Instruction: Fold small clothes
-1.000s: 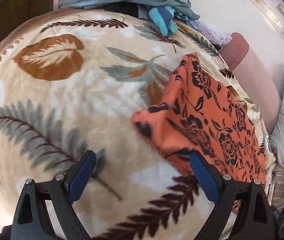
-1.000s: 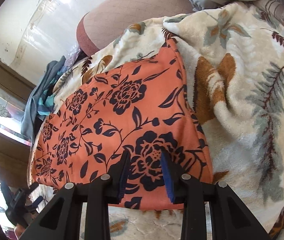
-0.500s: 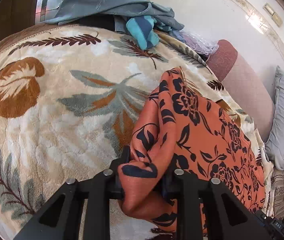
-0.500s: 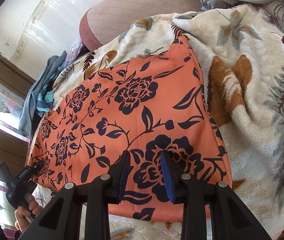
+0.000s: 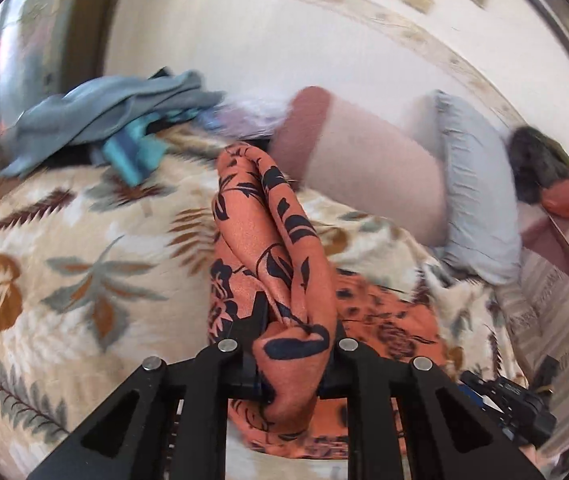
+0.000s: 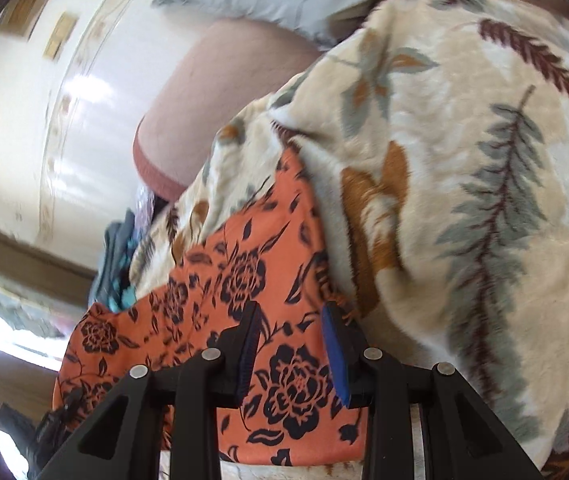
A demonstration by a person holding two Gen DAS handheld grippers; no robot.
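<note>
An orange garment with a dark floral print (image 5: 276, 248) lies on a cream leaf-patterned blanket (image 5: 64, 280). My left gripper (image 5: 296, 328) is shut on a bunched edge of the garment and holds it lifted, so a fold of cloth rises ahead of the fingers. In the right wrist view the garment (image 6: 220, 292) spreads out to the left. My right gripper (image 6: 290, 336) is shut on the garment's near edge, with cloth between its blue pads (image 6: 334, 356). The other gripper shows dimly at the lower left of that view (image 6: 56, 420).
A heap of grey-blue and teal clothes (image 5: 116, 116) lies at the blanket's far left. A pink bolster (image 5: 364, 168) and a grey pillow (image 5: 472, 192) rest against the white wall. Dark and orange items (image 5: 556, 184) sit at the far right.
My left gripper went from open beside the garment's corner to shut on it, then lifted the cloth up and forward. My right gripper stays shut on the near edge and has risen.
</note>
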